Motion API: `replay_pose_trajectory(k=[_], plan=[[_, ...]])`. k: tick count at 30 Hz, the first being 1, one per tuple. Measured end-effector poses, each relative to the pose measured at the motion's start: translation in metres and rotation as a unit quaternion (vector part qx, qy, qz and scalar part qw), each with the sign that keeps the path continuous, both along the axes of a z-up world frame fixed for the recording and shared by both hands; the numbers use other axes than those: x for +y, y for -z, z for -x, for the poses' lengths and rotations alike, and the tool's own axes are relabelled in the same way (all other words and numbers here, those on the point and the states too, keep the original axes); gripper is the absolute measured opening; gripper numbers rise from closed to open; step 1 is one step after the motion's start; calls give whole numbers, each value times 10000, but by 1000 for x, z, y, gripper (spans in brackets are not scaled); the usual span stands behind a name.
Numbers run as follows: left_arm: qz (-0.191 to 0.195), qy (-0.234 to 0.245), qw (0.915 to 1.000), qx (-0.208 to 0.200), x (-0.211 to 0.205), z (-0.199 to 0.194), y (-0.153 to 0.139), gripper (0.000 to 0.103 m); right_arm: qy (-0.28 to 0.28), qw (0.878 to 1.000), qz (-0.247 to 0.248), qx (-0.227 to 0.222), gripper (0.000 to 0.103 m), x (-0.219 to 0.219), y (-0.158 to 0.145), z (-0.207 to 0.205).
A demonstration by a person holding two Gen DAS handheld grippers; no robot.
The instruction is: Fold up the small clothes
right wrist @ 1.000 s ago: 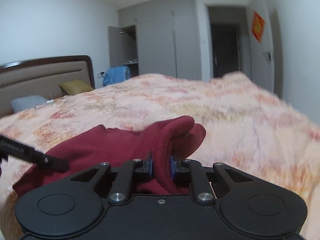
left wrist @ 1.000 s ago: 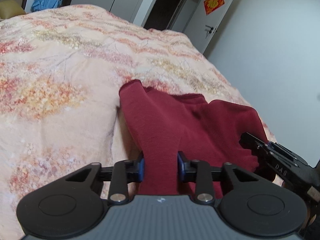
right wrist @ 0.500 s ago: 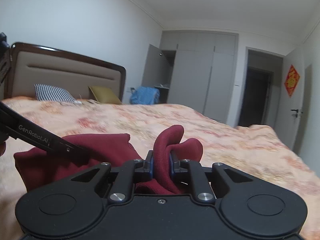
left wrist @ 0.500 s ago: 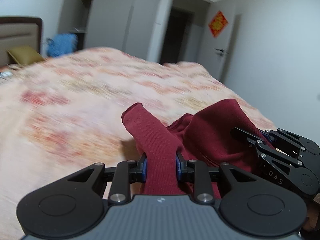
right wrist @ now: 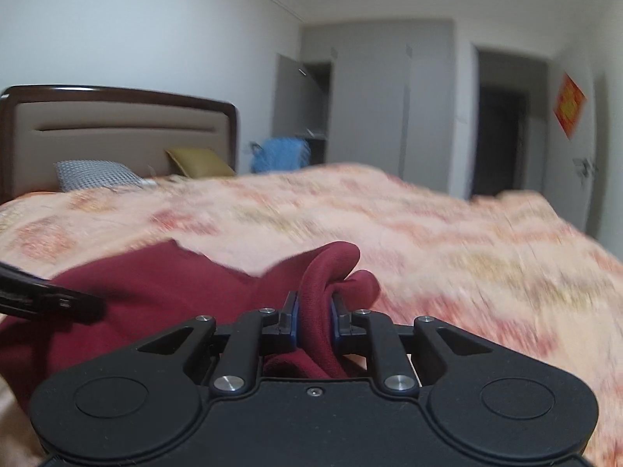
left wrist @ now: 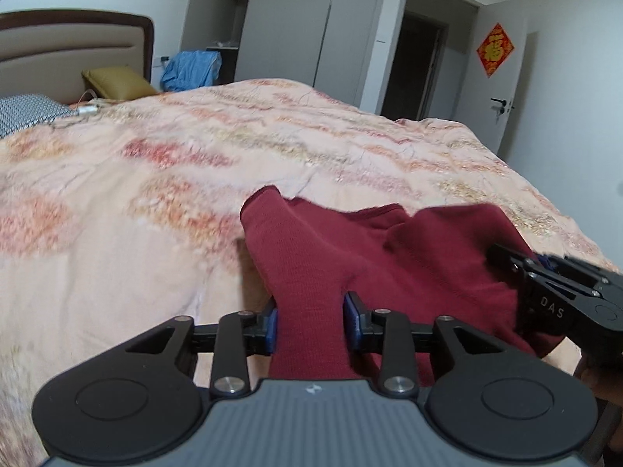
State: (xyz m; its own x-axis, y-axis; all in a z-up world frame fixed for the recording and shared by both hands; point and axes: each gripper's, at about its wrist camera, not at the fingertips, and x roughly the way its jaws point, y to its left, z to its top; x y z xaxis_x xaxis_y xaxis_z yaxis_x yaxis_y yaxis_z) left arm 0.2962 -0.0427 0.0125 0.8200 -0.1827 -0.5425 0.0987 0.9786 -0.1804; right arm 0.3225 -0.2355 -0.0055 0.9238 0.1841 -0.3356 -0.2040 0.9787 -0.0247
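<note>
A dark red knit garment [left wrist: 389, 257] hangs between my two grippers over the bed. My left gripper [left wrist: 310, 323] is shut on a ribbed edge of it, and the cloth runs up and away between the blue pads. My right gripper [right wrist: 314, 321] is shut on a rolled fold of the same red garment [right wrist: 167, 284]. The right gripper also shows at the right edge of the left wrist view [left wrist: 560, 295]. The left gripper's tip shows at the left edge of the right wrist view [right wrist: 50, 299].
A bed with a peach floral quilt [left wrist: 194, 163] fills the space below. Pillows [right wrist: 93, 173] lie by a brown headboard [right wrist: 117, 124]. A blue cloth [left wrist: 190, 70] sits by grey wardrobes. A dark doorway [left wrist: 420, 62] and a white door stand behind.
Both grippers, still shut on the red garment, tilted up and then dipped back toward the bed. The garment has spread wider between them.
</note>
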Motion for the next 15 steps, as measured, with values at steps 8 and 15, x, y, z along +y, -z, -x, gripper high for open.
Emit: replay_pose_trajectory(k=[8,15], plan=[[65,-39,10000,26,-1,3,3,44,22,9998,196,105,18,-3,14,0],[29,-60,9999,93,-5,4,-1,72,169,9996,209,131,43,-7,10,1]])
